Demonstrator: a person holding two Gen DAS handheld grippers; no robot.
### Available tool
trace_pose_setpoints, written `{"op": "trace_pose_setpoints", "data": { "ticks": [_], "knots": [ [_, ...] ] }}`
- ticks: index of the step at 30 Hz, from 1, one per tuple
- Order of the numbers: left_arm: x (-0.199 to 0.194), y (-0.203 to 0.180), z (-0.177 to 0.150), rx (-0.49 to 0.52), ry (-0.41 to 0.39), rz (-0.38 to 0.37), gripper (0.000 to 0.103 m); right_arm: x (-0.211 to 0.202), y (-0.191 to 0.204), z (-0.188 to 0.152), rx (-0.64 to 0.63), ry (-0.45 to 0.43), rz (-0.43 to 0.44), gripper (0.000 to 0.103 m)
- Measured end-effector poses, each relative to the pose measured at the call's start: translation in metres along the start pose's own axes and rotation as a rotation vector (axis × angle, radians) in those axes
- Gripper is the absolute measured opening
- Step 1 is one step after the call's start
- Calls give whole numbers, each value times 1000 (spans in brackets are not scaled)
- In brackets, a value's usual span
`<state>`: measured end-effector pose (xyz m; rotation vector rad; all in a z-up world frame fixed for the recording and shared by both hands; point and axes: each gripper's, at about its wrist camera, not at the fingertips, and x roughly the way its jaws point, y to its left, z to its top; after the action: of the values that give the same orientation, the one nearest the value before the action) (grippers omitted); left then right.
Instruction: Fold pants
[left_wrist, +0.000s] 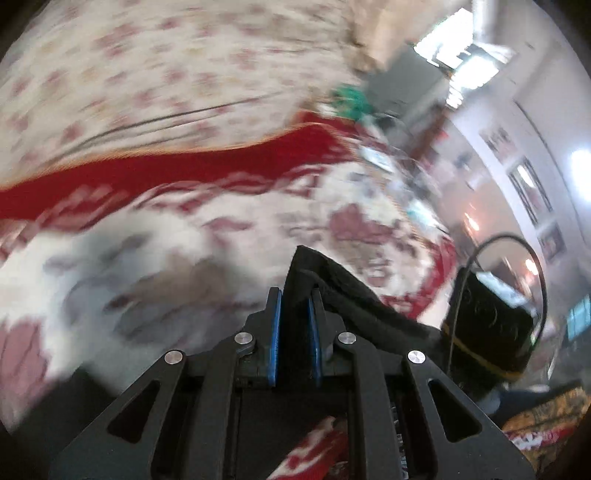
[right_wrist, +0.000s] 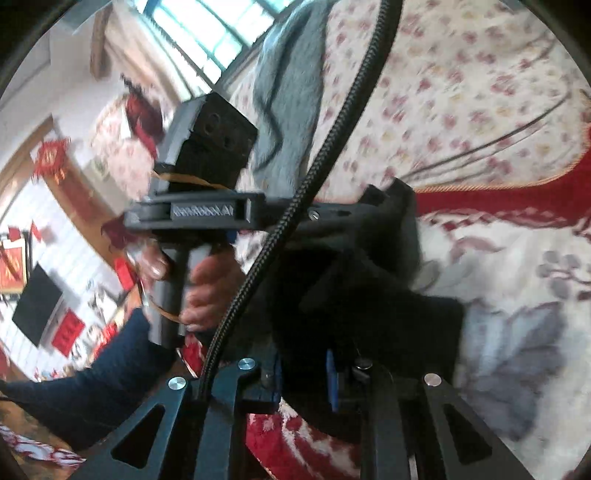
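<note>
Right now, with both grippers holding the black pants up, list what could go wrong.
1. The left gripper pinches only a narrow edge of the black pants; a fast swing could pull it free.
2. The braided cable crosses the right gripper view and could snag the cloth.
3. Heavy blur suggests speed; the fold may land crooked on the floral bedspread.

Home bedroom: floral bedspread (left_wrist: 155, 74), window (right_wrist: 207, 33)

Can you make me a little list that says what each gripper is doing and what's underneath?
left gripper: shut on the black pants
right gripper: shut on the black pants, fabric covering its fingertips
left hand: wrapped around the left gripper's handle
underneath: flowery bedding with a red band
picture: blurry
fold: cannot tell how far along
</note>
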<state>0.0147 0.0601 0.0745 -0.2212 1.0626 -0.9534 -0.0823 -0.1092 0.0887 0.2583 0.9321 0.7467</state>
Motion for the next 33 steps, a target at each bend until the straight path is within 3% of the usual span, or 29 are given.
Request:
{"op": "trace_pose_setpoints", "data": {
  "ticks": [2, 6, 9, 11, 16, 19, 22, 26, 31, 33],
  "knots": [
    [-14, 26, -14, -60, -21, 73, 12, 28, 3, -5, -18, 57, -21, 23],
    [-50, 66, -39, -187, -85, 154, 13, 62, 5, -12, -1, 116, 43, 47],
    [-83, 80, -58, -248, -161, 148, 13, 58, 11, -11, -3, 157, 164, 47],
    [-97, 75, -68, -245, -192, 166, 13, 49, 12, -13, -10, 159, 182, 47],
    [-101, 47, -83, -227, -198, 177, 13, -1, 1, -16, 14, 42, 115, 47],
    [-91, 25, -89, -198, -192, 187, 13, -23, -19, -15, 52, -7, 13, 48],
    [-73, 5, -96, -179, -172, 206, 13, -25, -30, -17, 64, -7, -104, 48],
    [-46, -10, -103, -150, -130, 242, 13, -13, -34, -20, 51, 14, -175, 48],
    [-25, -9, -112, -169, -122, 361, 13, 0, -30, -18, 8, 6, -253, 48],
    [-20, -5, -116, -182, -126, 394, 13, -2, -30, -18, -13, 6, -340, 49]
  ]
}}
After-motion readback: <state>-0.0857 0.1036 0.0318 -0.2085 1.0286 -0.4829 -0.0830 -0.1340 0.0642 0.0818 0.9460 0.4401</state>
